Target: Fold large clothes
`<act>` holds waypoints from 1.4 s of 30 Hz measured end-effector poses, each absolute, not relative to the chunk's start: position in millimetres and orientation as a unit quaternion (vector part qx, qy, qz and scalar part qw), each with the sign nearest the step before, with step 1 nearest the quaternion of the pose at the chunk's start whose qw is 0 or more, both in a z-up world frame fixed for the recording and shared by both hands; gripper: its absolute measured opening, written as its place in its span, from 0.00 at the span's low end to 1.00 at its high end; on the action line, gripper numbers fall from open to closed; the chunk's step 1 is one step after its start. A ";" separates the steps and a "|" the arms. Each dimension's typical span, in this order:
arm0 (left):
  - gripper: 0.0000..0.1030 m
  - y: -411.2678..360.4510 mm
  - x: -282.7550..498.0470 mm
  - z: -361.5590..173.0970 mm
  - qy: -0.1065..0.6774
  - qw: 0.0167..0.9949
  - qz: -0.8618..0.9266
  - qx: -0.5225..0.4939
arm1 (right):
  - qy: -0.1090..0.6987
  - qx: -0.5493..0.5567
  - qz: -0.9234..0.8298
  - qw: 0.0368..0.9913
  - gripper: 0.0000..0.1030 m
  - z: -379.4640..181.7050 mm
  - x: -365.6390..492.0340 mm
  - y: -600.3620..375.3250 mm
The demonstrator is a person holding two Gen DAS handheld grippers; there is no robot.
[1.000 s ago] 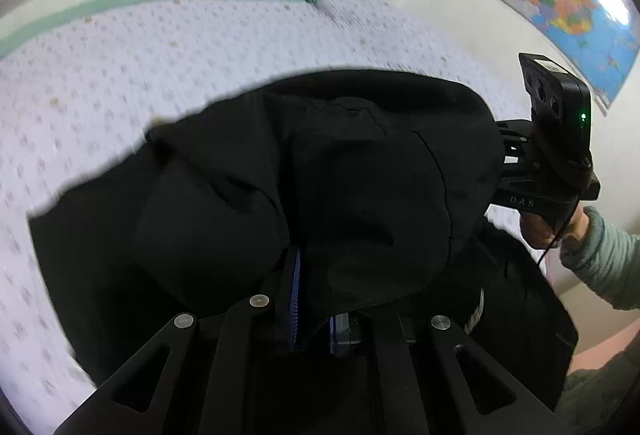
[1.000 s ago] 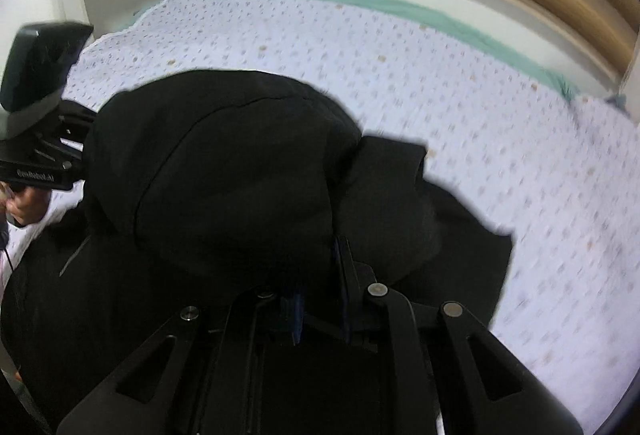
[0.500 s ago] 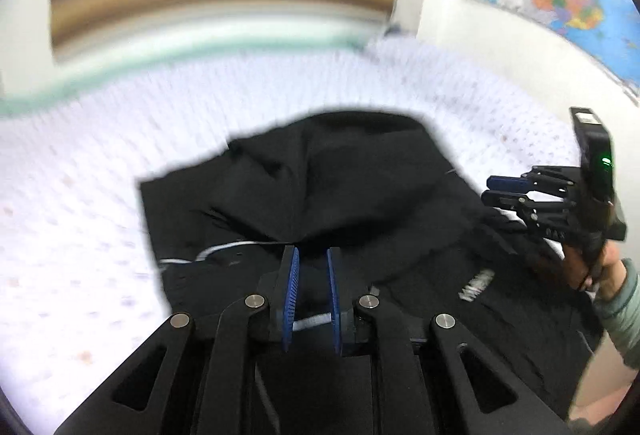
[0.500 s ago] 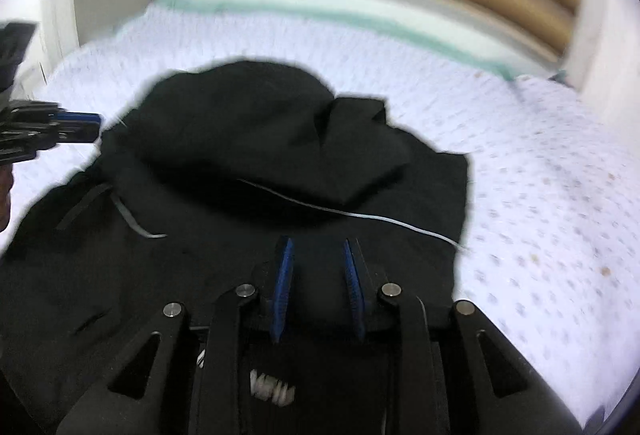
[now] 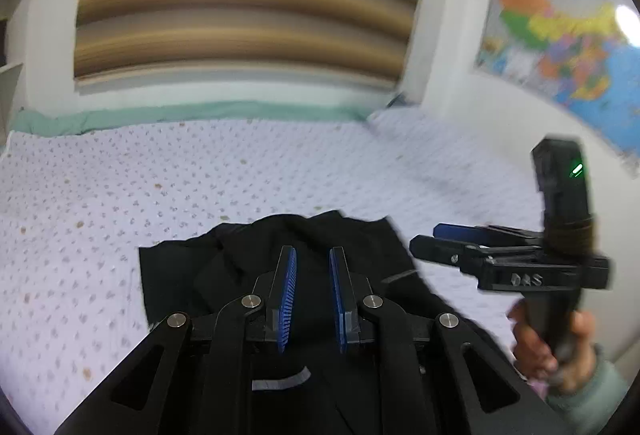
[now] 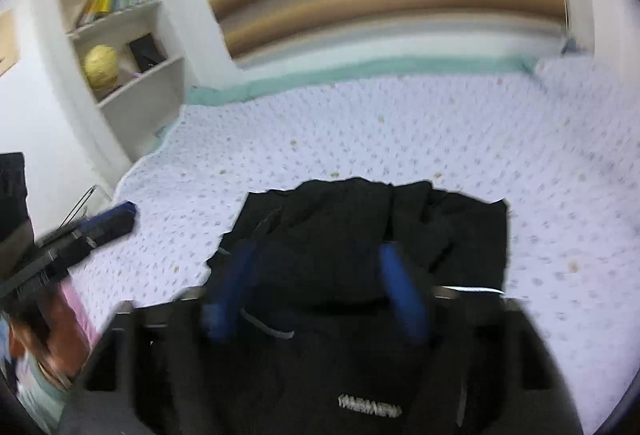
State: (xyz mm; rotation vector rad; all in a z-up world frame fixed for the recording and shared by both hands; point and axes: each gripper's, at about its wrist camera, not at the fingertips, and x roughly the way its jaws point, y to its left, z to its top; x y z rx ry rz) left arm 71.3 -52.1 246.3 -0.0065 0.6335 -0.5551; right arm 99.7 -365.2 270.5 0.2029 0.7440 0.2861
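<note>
A black jacket [image 5: 240,259] lies folded over on the dotted white bedsheet [image 5: 160,175]. My left gripper [image 5: 313,255] hovers above the jacket's near part. Its blue pads stand a narrow gap apart and are opening, with nothing between them. In the right wrist view the same jacket [image 6: 340,219] shows a white logo near the bottom. My right gripper [image 6: 316,249] hangs blurred over the jacket, its jaws opening wide and empty. The right gripper [image 5: 426,239] also appears at the right of the left wrist view, held by a person's hand [image 5: 536,339]. The left gripper [image 6: 116,219] shows at the left edge.
The bedsheet [image 6: 400,139] stretches far beyond the jacket to a green border [image 6: 360,71] and a striped wooden headboard [image 5: 240,15]. A white shelf [image 6: 132,27] with books and a yellow ball stands at the bed's left. A map [image 5: 560,43] hangs on the right wall.
Both grippers let go of the black fabric, rose and drew back. The jacket now lies flat and folded below them. The right jaws went from shut to wide apart, the left parted slightly.
</note>
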 end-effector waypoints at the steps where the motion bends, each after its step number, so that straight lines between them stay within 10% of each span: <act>1: 0.16 -61.3 95.4 225.9 0.338 0.900 -0.275 -0.014 | 0.373 0.100 0.136 0.912 0.75 258.9 115.2 -361.9; 10: 0.15 -81.0 148.6 50.8 0.526 0.813 -0.243 -0.058 | 0.512 0.016 0.110 0.852 0.52 113.1 166.7 -334.0; 24: 0.16 -47.9 87.8 135.7 0.417 0.881 -0.219 -0.036 | 0.411 -0.039 0.120 0.903 0.59 169.9 103.9 -336.3; 33: 0.25 -46.5 136.9 47.7 0.512 0.818 -0.226 -0.136 | 0.502 0.021 0.108 0.858 0.59 71.3 153.5 -334.7; 42: 0.25 -56.8 104.4 86.4 0.478 0.837 -0.250 -0.091 | 0.438 0.067 0.115 0.889 0.63 79.8 117.7 -344.1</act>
